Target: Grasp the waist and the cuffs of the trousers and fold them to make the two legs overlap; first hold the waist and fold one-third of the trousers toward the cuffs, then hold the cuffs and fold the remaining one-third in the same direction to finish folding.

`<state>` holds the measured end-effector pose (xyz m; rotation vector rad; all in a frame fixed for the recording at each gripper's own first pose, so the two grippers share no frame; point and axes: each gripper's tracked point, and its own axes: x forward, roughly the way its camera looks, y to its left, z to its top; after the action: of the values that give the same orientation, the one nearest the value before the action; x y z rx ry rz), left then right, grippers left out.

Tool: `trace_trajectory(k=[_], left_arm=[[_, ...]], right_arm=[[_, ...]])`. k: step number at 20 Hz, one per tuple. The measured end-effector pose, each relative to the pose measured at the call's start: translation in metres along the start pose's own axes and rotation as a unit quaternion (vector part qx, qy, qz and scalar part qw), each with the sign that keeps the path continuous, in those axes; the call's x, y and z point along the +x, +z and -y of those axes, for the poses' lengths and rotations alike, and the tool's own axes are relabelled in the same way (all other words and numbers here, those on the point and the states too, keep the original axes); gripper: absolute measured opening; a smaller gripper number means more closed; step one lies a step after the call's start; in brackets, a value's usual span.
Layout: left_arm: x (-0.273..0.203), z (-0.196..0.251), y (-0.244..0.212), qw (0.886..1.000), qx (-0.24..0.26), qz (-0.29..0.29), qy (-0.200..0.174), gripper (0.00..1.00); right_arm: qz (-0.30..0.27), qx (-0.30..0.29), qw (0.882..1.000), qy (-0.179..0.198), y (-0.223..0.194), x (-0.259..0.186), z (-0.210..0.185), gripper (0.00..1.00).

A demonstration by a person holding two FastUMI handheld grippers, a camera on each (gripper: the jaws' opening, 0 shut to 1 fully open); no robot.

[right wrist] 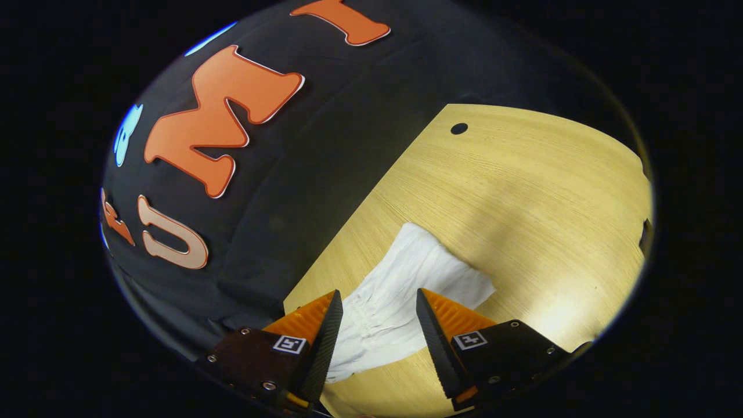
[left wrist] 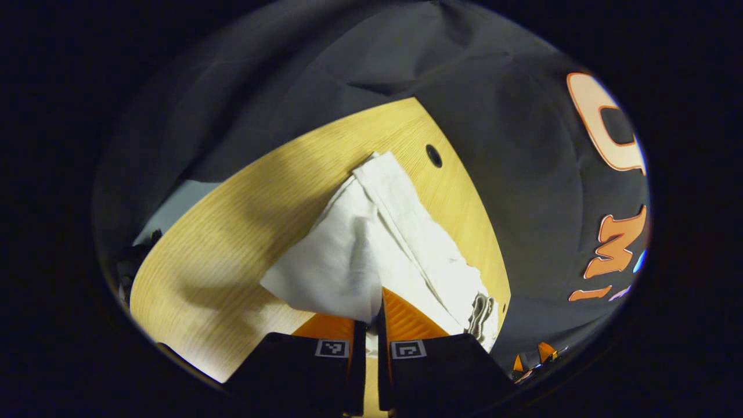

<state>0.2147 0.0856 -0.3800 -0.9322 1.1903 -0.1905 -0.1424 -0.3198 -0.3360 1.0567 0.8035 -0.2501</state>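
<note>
Seemingly lifted, the white trousers (left wrist: 371, 244) are pinched between the nearly closed fingers of the left gripper (left wrist: 374, 310) above the wooden table (left wrist: 232, 232) in the left gripper view. In the right gripper view, the right gripper (right wrist: 378, 313) is held wide apart over the trousers' gathered part on the table.
</note>
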Motion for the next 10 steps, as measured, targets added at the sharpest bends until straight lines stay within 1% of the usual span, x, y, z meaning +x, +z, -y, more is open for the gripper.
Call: trace_trajectory(k=[2,3,4,5,7,10], left_arm=[[-0.016,0.017,0.004,0.999,0.031,0.023,0.001,0.13],[-0.023,0.025,0.005,0.998,0.046,0.036,0.006,0.13],[-0.029,0.036,0.004,0.997,0.058,0.046,0.011,0.1],[-0.037,0.046,0.006,0.996,0.068,0.056,0.018,0.1],[-0.048,0.066,0.004,0.994,0.081,0.074,0.021,0.1],[-0.06,0.109,0.001,0.992,0.086,0.092,0.01,0.1]], right_arm=[[-0.002,-0.006,1.0,0.004,0.004,-0.001,0.005,0.77],[-0.007,-0.012,1.0,0.006,0.003,-0.002,0.008,0.67],[-0.011,-0.019,1.0,0.009,0.004,-0.004,0.01,0.77],[-0.014,-0.027,0.999,0.01,0.005,-0.006,0.013,0.77],[-0.022,-0.036,0.999,0.014,0.006,-0.01,0.019,0.78],[-0.026,-0.053,0.998,0.02,0.015,-0.015,0.029,0.85]])
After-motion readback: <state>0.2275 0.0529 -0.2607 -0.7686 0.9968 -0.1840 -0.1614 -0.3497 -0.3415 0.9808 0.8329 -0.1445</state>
